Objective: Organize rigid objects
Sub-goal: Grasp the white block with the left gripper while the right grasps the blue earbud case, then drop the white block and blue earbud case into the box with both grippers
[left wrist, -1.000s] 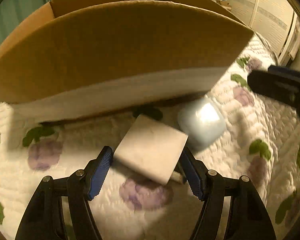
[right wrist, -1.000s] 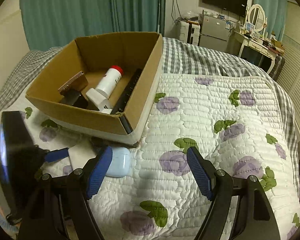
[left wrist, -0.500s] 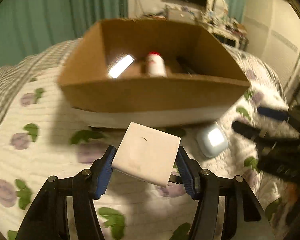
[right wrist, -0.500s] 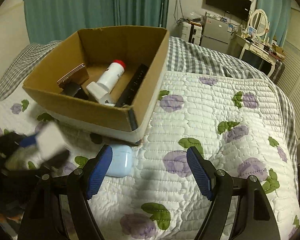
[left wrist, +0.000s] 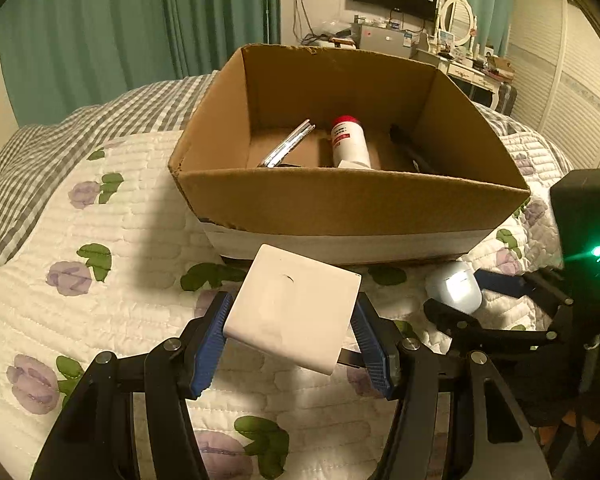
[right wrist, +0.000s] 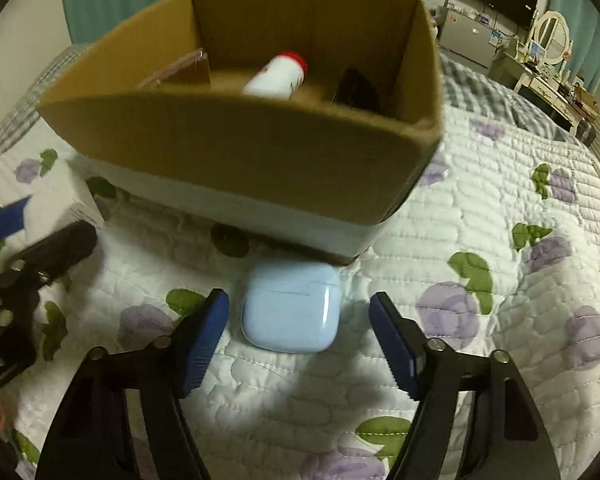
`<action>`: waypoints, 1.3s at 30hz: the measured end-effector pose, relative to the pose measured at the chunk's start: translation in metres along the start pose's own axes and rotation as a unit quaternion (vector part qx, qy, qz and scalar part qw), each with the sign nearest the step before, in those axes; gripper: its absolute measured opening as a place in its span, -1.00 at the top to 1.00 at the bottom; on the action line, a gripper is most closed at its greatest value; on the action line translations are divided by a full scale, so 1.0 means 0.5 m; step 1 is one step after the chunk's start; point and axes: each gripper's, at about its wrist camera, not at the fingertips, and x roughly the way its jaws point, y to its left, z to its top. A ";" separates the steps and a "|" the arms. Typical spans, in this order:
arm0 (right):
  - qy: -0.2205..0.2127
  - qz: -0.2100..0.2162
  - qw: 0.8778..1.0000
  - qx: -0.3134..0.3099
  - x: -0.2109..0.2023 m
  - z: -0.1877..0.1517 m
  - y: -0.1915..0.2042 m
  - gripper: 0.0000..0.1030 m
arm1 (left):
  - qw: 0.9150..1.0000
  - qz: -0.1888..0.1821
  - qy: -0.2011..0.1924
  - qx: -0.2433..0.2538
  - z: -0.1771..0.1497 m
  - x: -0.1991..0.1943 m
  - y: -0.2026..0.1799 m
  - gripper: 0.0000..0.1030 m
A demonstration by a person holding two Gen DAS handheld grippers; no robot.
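Observation:
My left gripper (left wrist: pixel 290 338) is shut on a flat white square box (left wrist: pixel 294 312) and holds it above the quilt, in front of the cardboard box (left wrist: pixel 352 204). The white box's corner also shows in the right wrist view (right wrist: pixel 74 204). My right gripper (right wrist: pixel 300 336) is open, its jaws either side of a pale blue earbud case (right wrist: pixel 292 310) that lies on the quilt against the cardboard box (right wrist: pixel 236 148). The case also shows in the left wrist view (left wrist: pixel 454 286), between the right gripper's fingers (left wrist: pixel 500 282).
The cardboard box holds a white bottle with a red cap (left wrist: pixel 350 142), a shiny metal piece (left wrist: pixel 288 148) and a black bar (left wrist: pixel 410 152). The bed has a floral quilt (left wrist: pixel 100 300). Teal curtains, a TV and a dresser stand behind.
My left gripper has closed on the white box and lifted it off the quilt. My right gripper has moved left and down, so that its jaws flank the blue case.

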 end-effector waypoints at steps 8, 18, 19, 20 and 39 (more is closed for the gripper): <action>-0.028 0.014 0.999 -0.013 -0.063 -0.016 0.007 0.01 | 1.000 0.007 -0.011 -0.002 0.005 -0.049 0.001 -0.19; -0.112 0.063 0.992 -0.002 -0.228 0.005 -0.009 0.02 | 0.998 -0.018 -0.064 0.005 0.102 -0.164 -0.005 -0.19; -0.122 0.065 0.990 -0.004 -0.245 0.015 -0.014 0.02 | 0.997 -0.017 -0.074 0.008 0.120 -0.171 -0.004 -0.19; -0.130 0.063 0.989 -0.008 -0.253 0.023 -0.011 0.01 | 0.997 -0.017 -0.079 0.010 0.133 -0.173 -0.003 -0.19; -0.135 0.035 0.990 -0.014 -0.129 0.238 -0.068 0.02 | 0.997 -0.012 -0.036 0.074 0.247 0.085 -0.014 -0.23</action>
